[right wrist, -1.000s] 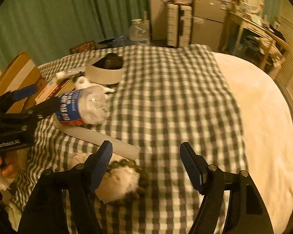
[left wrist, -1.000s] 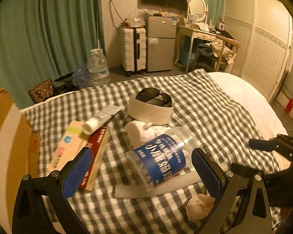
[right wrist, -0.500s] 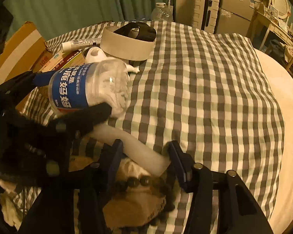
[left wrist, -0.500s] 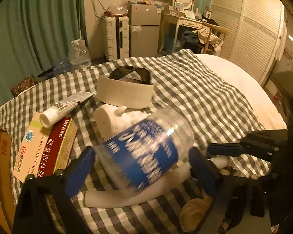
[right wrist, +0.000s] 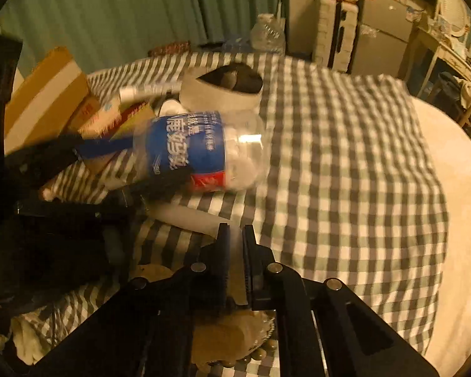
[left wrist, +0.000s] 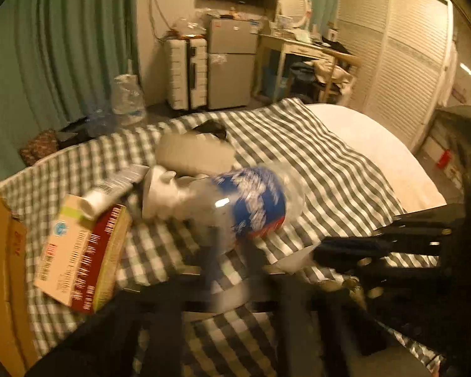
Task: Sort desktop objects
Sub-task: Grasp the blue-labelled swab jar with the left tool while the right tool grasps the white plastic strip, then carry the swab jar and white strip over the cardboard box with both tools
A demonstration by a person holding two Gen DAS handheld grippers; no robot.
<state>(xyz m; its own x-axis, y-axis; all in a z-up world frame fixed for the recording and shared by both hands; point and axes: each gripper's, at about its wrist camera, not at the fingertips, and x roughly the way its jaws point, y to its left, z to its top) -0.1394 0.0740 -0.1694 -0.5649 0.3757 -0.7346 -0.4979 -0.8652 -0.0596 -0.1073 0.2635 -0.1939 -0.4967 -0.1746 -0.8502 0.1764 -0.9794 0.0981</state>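
Observation:
A clear jar [left wrist: 251, 204] with a blue label lies on its side on the checked cloth, also seen in the right wrist view [right wrist: 204, 157]. My left gripper [left wrist: 232, 257] is blurred just below it, its jaws closing and nearly together. Blur hides whether they pinch the jar's near end. In the right wrist view its blue-padded fingers [right wrist: 103, 149] reach the jar's left end. A long white strip [right wrist: 185, 215] lies in front of the jar. My right gripper [right wrist: 235, 238] has its jaws closing, and its pads press on the strip's right end.
Two medicine boxes [left wrist: 78, 251] and a tube [left wrist: 110, 188] lie left of the jar, beside a cardboard box [left wrist: 0, 267]. Behind the jar stand a white ring [left wrist: 194, 154] holding sunglasses [left wrist: 213, 125] and a white roll [left wrist: 160, 191]. Crumpled paper [right wrist: 235, 330] and beads lie under the right gripper.
Both pairs of jaws went from wide open to nearly together. The right gripper came down over the strip's end. The jar, earlier between the left jaws, now lies ahead of the fingertips.

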